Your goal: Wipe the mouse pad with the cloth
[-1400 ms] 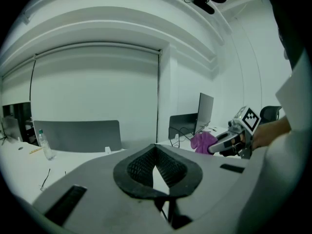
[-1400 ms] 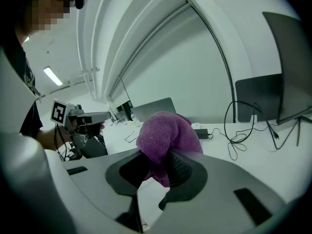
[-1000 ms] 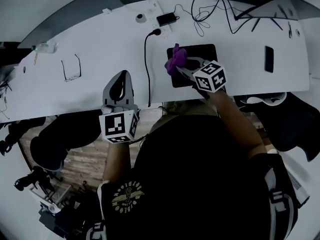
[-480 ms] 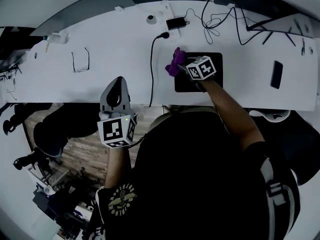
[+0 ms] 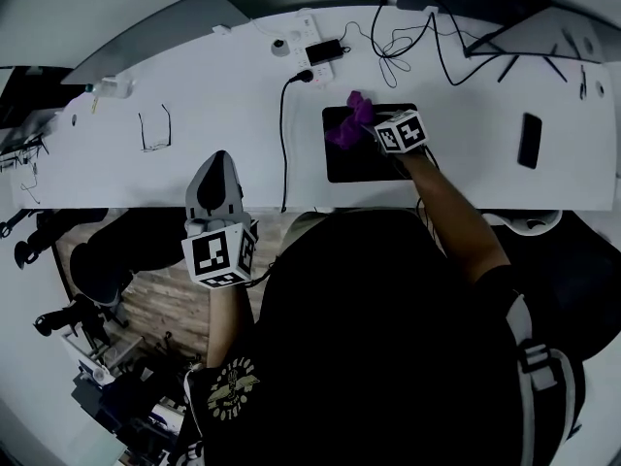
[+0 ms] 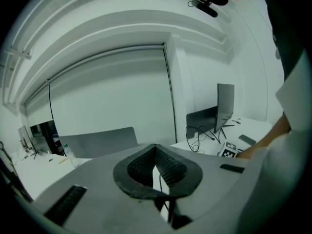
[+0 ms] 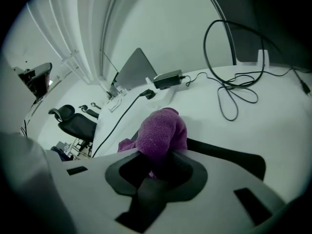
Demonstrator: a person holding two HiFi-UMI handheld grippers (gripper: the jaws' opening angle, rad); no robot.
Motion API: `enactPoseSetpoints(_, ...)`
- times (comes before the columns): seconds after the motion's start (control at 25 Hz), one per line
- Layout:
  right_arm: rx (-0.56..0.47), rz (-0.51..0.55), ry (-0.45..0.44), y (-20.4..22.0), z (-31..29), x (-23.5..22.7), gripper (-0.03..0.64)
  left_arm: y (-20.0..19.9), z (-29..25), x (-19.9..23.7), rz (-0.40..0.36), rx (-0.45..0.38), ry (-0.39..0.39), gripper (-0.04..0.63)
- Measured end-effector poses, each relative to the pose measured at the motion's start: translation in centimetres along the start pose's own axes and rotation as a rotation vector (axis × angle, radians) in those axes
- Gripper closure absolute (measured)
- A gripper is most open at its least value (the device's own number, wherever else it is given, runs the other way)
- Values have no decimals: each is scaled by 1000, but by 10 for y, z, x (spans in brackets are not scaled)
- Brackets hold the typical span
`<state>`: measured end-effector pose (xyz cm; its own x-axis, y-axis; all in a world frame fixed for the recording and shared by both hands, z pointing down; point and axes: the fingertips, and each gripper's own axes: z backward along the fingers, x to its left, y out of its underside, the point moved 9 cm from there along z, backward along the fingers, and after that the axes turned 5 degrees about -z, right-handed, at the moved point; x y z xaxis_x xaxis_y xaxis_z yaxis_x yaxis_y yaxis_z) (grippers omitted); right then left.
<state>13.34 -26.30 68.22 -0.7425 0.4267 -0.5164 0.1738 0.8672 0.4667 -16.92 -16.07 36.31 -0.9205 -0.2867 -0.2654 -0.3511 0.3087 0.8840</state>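
The black mouse pad lies on the white desk, right of centre. A purple cloth rests bunched on the pad's far left part, and my right gripper is shut on it. In the right gripper view the cloth bulges out of my right gripper, with the mouse pad under it. My left gripper hovers at the desk's front edge, well left of the pad. In its own view, my left gripper is shut with nothing in it.
A black power cord runs from a power strip to the desk's front edge, between the grippers. Tangled cables lie behind the pad. Glasses sit at the left, a dark phone at the right.
My right gripper has carried the cloth from the pad's left edge further onto the pad. The left gripper has stayed at the desk's front edge.
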Motion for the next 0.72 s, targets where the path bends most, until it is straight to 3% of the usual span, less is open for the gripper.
enactPoseSetpoints(0.48,-68,-140,109,32,67,-66,529,-18,-11,-17,-33,-40,30,592)
enactPoseSetpoints(0.72,-3,6,249,36,92,-71,529,-18,-15,-19,-32,-42,43,592)
